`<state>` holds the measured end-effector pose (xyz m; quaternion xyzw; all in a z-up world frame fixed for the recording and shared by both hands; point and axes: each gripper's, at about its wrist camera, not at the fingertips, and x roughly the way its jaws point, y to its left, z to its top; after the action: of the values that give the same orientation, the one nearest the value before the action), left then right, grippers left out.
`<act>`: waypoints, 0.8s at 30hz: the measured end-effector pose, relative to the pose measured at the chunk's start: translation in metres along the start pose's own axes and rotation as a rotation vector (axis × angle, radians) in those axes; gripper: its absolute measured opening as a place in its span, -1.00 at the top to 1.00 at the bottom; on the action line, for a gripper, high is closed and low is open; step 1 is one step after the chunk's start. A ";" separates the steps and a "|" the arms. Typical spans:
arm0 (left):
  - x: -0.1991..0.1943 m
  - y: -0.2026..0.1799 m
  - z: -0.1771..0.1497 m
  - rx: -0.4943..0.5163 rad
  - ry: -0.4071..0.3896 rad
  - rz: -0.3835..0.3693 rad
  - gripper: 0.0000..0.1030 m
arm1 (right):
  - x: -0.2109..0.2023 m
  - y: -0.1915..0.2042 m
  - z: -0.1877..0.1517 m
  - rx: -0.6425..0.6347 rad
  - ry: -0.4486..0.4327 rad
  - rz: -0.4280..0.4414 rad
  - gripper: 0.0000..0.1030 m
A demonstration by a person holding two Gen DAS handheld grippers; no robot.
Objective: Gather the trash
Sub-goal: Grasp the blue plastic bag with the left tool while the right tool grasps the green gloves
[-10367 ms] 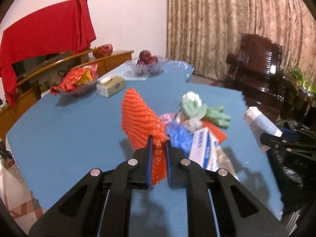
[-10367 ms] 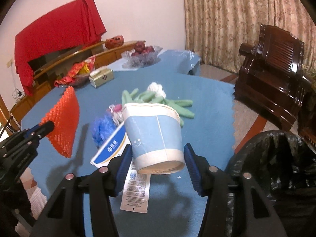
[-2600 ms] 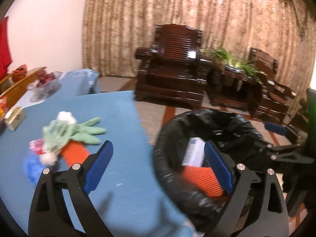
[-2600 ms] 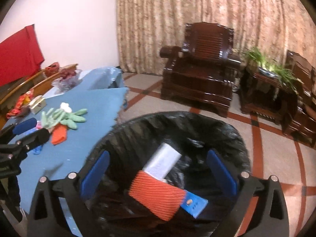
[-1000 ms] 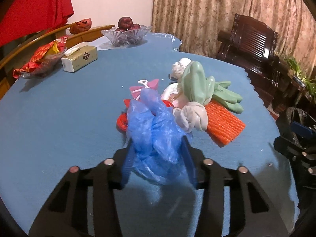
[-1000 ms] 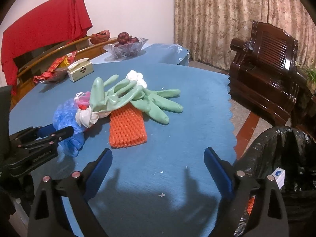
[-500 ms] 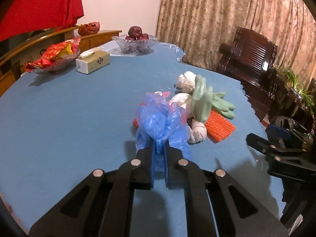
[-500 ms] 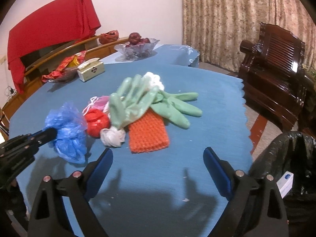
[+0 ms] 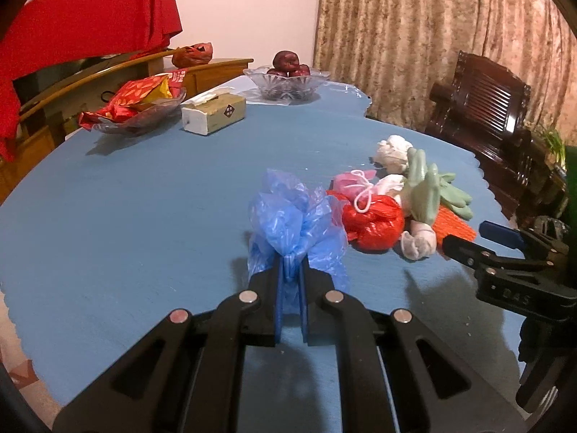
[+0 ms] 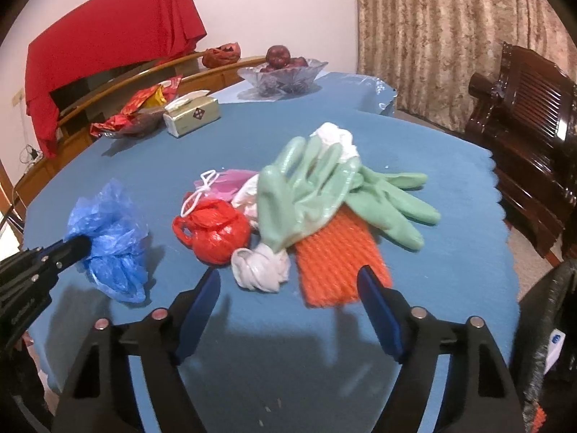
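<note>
Left gripper [image 9: 290, 270]: jaws pinched nearly together on the blue bag [image 9: 295, 216], which bulges beyond the fingertips above the blue table [image 9: 144, 216]. Only a thin fold is caught; in my judgement the slick film could slide out in transit to the bin [image 10: 548, 324], whose black liner shows at 4 o'clock in the right view.

Right gripper [image 10: 288, 303]: jaws fairly wide and closing, nothing pressed between them yet. Just ahead, at 12 o'clock, lie the white wad [image 10: 259, 267] and the orange mesh [image 10: 335, 259], with the green gloves [image 10: 310, 195] draped over both and the red bag [image 10: 212, 232] at 11 o'clock.

Risks, as judged: the closing jaws straddle wad and mesh alike, so they may take a partial hold on either; the overlapping glove could be dragged along and dropped short of the bin; the white cord on the pink item [image 10: 230, 176] may snag.

Writing: letters on the right gripper's body in the left view, seemingly "DAS", partly unclear. The tissue box [image 10: 191, 115] carries a diamond mark, unreadable.
</note>
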<state>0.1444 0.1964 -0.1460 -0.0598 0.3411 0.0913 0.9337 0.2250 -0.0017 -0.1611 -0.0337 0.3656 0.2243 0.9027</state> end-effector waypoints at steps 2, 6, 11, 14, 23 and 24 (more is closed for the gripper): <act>0.003 0.002 0.001 -0.006 0.001 -0.002 0.87 | 0.007 0.004 0.004 0.000 0.004 0.001 -0.44; 0.006 0.002 0.002 -0.008 -0.008 -0.001 0.87 | 0.020 0.009 0.011 -0.004 0.010 -0.019 -0.39; 0.013 0.005 0.005 -0.010 -0.013 0.003 0.87 | 0.035 0.009 0.016 0.001 0.027 -0.028 -0.29; 0.017 0.006 0.009 -0.011 -0.014 0.004 0.87 | 0.044 0.007 0.019 0.007 0.040 -0.022 -0.16; 0.016 0.000 0.013 -0.003 -0.021 -0.009 0.87 | 0.040 0.001 0.024 0.017 0.067 0.058 0.59; 0.014 0.000 0.014 -0.003 -0.023 -0.012 0.87 | 0.036 0.000 0.024 0.021 0.064 0.065 0.60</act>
<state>0.1639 0.2002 -0.1447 -0.0622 0.3300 0.0872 0.9379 0.2631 0.0174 -0.1681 -0.0197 0.3973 0.2483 0.8832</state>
